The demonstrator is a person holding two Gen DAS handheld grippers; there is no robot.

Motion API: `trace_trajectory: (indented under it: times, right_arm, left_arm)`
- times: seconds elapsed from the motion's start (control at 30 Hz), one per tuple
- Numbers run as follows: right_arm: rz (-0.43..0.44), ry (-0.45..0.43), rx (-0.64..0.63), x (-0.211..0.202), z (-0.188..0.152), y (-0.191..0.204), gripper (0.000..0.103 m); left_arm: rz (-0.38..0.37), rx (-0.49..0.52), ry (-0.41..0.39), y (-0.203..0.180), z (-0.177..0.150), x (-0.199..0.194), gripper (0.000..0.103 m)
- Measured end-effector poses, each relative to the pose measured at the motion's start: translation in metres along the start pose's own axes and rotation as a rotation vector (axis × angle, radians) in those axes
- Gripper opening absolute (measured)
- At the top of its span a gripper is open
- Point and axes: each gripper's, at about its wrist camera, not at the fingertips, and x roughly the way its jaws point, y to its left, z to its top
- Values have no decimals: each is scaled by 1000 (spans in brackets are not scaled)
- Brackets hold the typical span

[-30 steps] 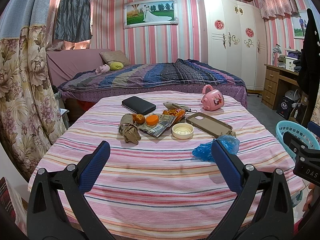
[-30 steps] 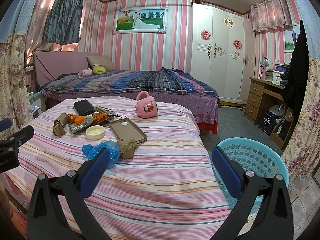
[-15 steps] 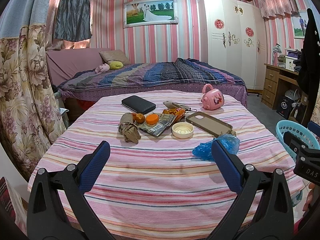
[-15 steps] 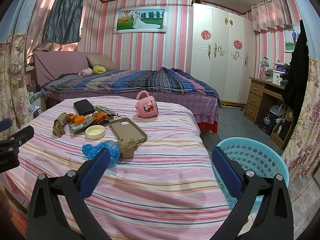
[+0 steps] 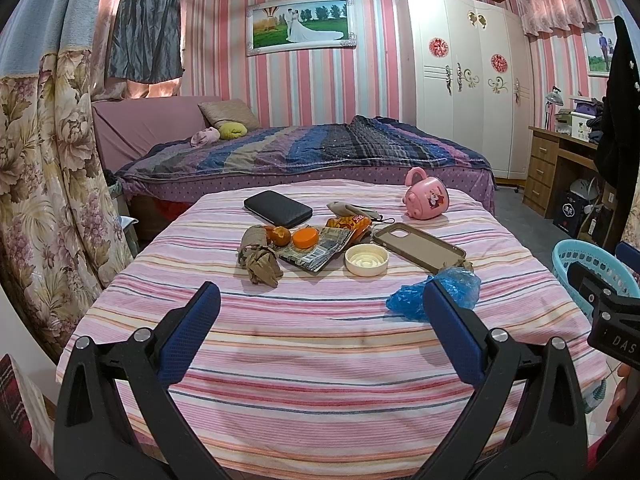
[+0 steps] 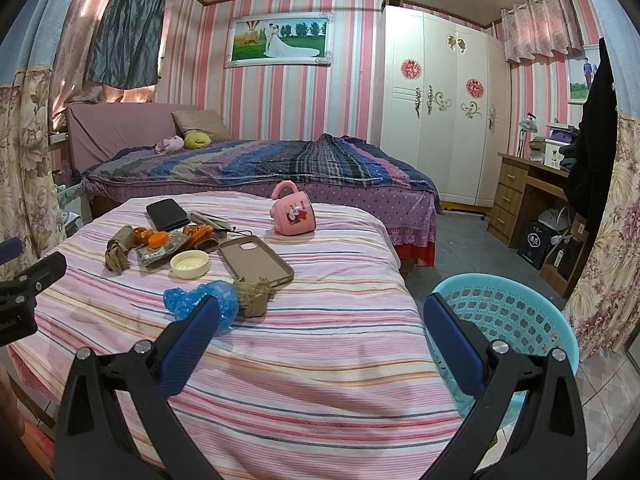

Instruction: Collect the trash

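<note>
both claws parked at the near edge of the striped table [image 5: 320, 360], above the cloth and short of the clutter. reads as a pre-reach pose, nothing picked.

left gripper [image 5: 320, 320]: jaws spread wide, empty, touching nothing. right gripper [image 6: 320, 320]: same, wide and empty.

trash sits mid-table: blue crumpled plastic bag [image 6: 200, 300] nearest, at the right side, touching a brown crumpled paper wad [image 6: 254, 294]. second brown wad [image 5: 260, 264] further left, beside a half-eaten fruit [image 5: 279, 235], orange cap [image 5: 306, 238] and snack wrapper [image 5: 316, 250]. white lid [image 5: 367, 259] just right of those.

non-trash mixed in: phone case [image 5: 420, 246], black wallet [image 5: 278, 208], pink toy kettle [image 5: 426, 200] at the far side.

blue laundry-style basket [image 6: 508, 312] stands on the floor off the table's right edge, likely the drop target, which would put the right claw on the blue bag first.
</note>
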Motion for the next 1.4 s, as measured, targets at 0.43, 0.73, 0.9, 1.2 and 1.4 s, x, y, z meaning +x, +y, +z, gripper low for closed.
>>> trace_trajectory:
  times: [0.43,0.73,0.9,1.2,1.4]
  right_arm:
    - [-8,3,22,0,1,-10,99]
    - [30,12,68,9,14,-14,99]
    - [28,-6,52,12,34,-13,99]
    - [13,-58,1,30,75,-7,99]
    - [80,-31,3,59,73,-3,99]
  left_arm:
    - [9,-4,-6,3,-2,0,98]
    - [15,-19,1,12,10,2,98]
    - [33,-20,-2,24,27,6,98]
    - [58,-42,9,50,55,30,98]
    - [119,-92,37,80,46,57,98]
